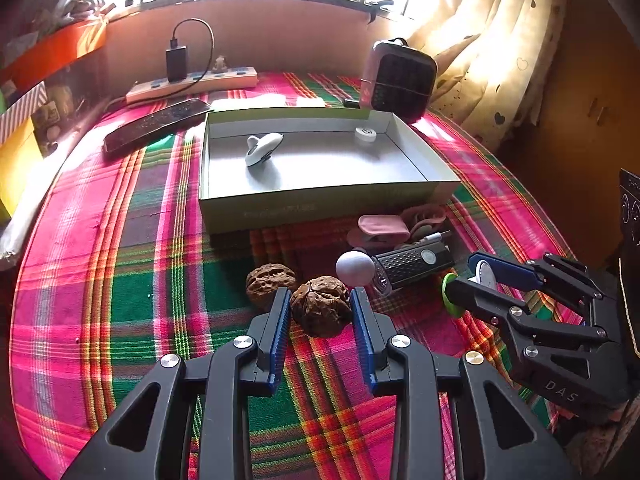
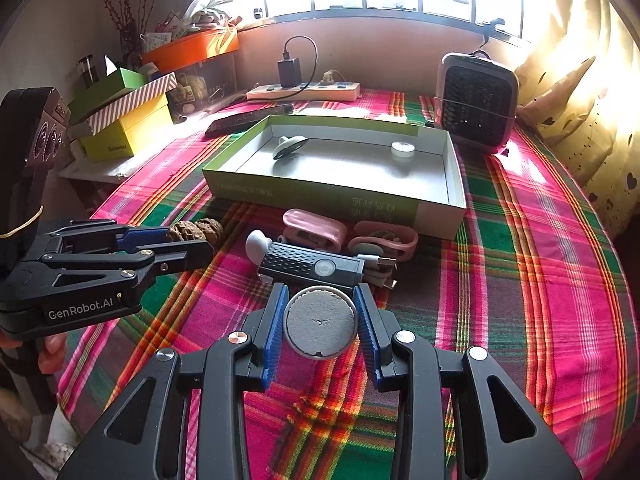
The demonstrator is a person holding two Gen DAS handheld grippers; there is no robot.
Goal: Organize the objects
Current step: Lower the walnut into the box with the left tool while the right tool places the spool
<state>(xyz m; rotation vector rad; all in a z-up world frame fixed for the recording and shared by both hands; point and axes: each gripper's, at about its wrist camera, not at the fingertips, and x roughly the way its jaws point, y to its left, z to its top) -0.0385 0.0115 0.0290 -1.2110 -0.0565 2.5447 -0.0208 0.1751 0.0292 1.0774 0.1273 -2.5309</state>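
From the left wrist view, our left tool (image 1: 320, 304) has its blue pads narrowed around a walnut (image 1: 321, 307), one pad on each flank, and it looks gripped. Whether it is lifted off the plaid worktop (image 1: 120, 280) we cannot tell. A second walnut (image 1: 269, 281) sits just beside the left pad, touching or nearly so. Ahead lies the open box (image 1: 320, 204), holding a white gadget (image 1: 262, 148) and a small white roll (image 1: 365, 134). To the right, our right tool (image 1: 466, 280) pinches a round disc edge-on.

Over to the right wrist view: the right tool (image 2: 320, 312) is partly closed on a round grey disc (image 2: 320, 322), pads pressing its rim at both sides. Just beyond it lie a black device (image 2: 310, 266), a white knob (image 2: 258, 242) and pink clips (image 2: 316, 230), all short of the box's front wall (image 2: 340, 200). The left tool (image 2: 192, 246) shows at the left, reaching at the walnuts.

Now the risks, as we judge them. The walnut is hard, bumpy and round, so it could squirt out from between the pads during the carry. Lifting may nudge its neighbour rolling. The disc is held only by its thin rim; a tilt could twist it loose. And both tools heading for one box could clash, or clip that front wall.
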